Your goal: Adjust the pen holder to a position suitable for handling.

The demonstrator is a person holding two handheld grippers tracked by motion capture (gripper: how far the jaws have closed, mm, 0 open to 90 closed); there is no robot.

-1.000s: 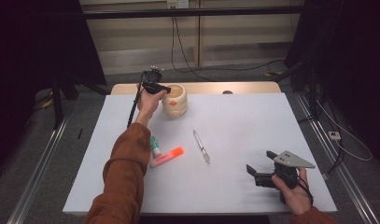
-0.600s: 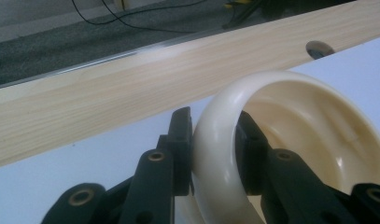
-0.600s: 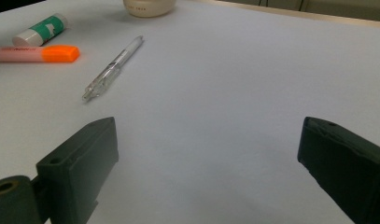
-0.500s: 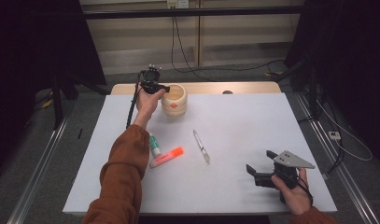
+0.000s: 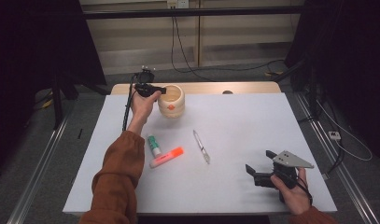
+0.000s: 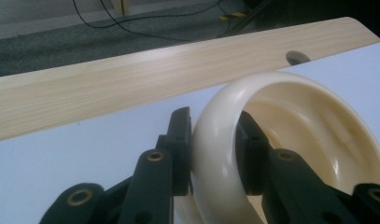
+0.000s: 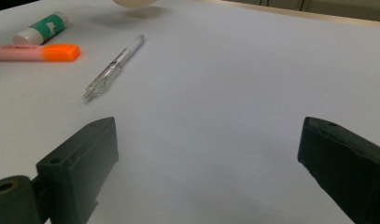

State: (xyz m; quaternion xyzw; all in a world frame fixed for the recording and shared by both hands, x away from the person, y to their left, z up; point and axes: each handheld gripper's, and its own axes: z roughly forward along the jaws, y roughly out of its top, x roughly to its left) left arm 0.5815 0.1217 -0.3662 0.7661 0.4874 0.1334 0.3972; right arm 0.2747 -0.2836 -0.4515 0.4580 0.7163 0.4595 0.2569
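A cream round cup (image 5: 172, 101) is near the far left of the white table (image 5: 234, 116), tilted and raised a little above its shadow. My left gripper (image 5: 158, 89) is shut on the cup's rim, one jaw outside the wall and one inside. In the left gripper view the black pads (image 6: 180, 140) press on the rim of the cup (image 6: 318, 121), and my left gripper (image 6: 213, 135) straddles it. My right gripper (image 5: 260, 162) rests near the front right of the table, open. In its own view my right gripper (image 7: 206, 158) has bare table between the jaws.
A green-and-white glue stick (image 5: 153, 145), an orange highlighter (image 5: 166, 157) and a clear pen (image 5: 201, 146) lie at mid-table, left of centre. A wooden strip (image 5: 211, 87) with a hole runs along the far edge. Black stands and cables are on the floor beyond.
My left gripper has carried the cup slightly to the left and up off the table. My right gripper has stayed where it was.
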